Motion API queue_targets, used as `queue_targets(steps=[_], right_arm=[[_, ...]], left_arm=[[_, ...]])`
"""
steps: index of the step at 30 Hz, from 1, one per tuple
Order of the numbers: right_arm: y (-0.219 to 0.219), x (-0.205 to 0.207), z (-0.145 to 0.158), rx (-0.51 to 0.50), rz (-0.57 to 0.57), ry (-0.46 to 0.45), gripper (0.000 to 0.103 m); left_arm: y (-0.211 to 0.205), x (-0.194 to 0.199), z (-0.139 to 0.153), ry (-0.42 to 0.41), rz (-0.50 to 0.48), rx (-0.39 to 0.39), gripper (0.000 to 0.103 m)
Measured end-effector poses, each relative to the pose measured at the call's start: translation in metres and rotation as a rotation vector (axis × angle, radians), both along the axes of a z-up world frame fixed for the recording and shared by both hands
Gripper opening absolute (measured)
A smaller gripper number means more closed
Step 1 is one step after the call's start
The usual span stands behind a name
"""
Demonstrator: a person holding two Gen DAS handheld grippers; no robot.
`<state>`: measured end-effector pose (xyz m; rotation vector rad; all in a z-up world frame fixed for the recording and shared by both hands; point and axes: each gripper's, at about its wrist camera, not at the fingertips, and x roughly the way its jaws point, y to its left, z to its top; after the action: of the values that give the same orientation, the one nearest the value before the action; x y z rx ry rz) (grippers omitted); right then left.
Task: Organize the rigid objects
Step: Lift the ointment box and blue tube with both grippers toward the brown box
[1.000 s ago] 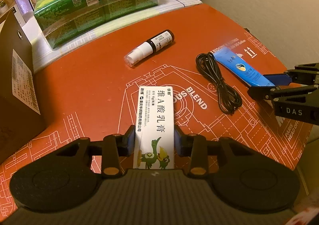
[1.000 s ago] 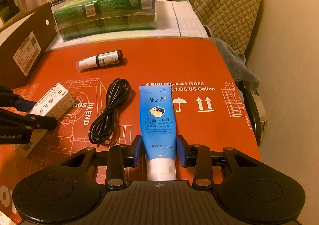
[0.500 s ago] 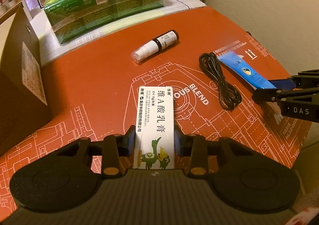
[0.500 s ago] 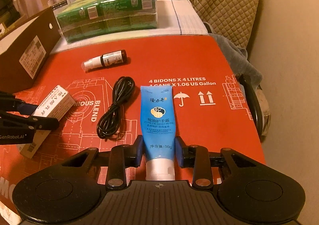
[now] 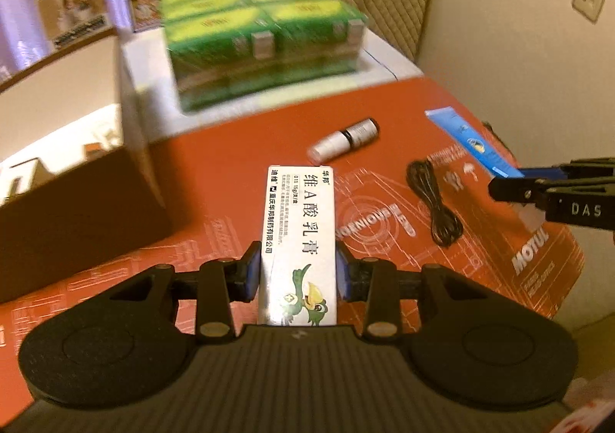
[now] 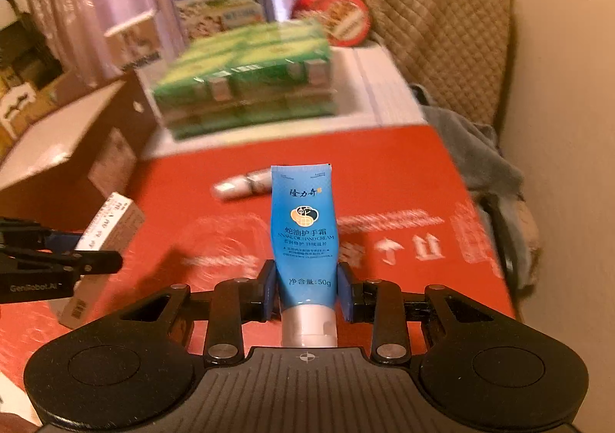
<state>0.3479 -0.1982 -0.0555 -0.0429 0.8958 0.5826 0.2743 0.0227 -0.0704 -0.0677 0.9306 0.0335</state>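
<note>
While the left claw [image 5: 299, 275] grips a white box [image 5: 298, 237] with a green bird on it, the right claw [image 6: 306, 289] grips a blue tube [image 6: 305, 237] near its white cap. Each claw is squeezed tight on its thing, with a blue pad on each side. Both things are lifted up off the red worktop [image 5: 230, 148] and point forward.

From the left wrist view, the right claw [image 5: 538, 187] shows at the right edge with the tube [image 5: 472, 145] sticking out past it. From the right wrist view, the left claw [image 6: 88, 260] shows at the left edge with the box [image 6: 105, 237] in it.

A small bottle [image 5: 344, 140] lies on its side on the worktop, past the box. A black cord [image 5: 436, 208] lies coiled to the right of the box, between it and the tube. A big brown carton [image 5: 73, 179] sits open at the left, on the worktop edge. A green pack [image 5: 265, 45] sits at the back on something white. A tan quilted cover [image 6: 438, 48] is at the back right, and a grey cloth [image 6: 472, 148] hangs off the right side of the worktop.
</note>
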Motion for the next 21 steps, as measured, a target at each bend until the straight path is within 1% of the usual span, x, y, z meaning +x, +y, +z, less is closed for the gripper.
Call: queue_targets(steps=[4,7,13,17,21], right_arm=[[0.027,-0.004,0.015,0.056,0.069,0.007,0.029],[0.052,-0.01,0.026,0.092,0.134,0.007,0.029],[0.111,-0.021,0.045,0.174,0.256,0.014,0.029],[0.15,-0.021,0.057,0.218,0.308,0.025,0.029],[0.191,-0.019,0.067,0.253,0.344,0.019,0.029]], left_arm=[[0.019,-0.013,0.02,-0.04,0.052,-0.002,0.033],[0.035,-0.023,0.034,-0.055,0.102,-0.001,0.033],[0.075,-0.043,0.062,-0.103,0.202,0.001,0.033],[0.106,-0.051,0.079,-0.136,0.261,0.005,0.033],[0.135,-0.052,0.09,-0.16,0.305,0.031,0.033]])
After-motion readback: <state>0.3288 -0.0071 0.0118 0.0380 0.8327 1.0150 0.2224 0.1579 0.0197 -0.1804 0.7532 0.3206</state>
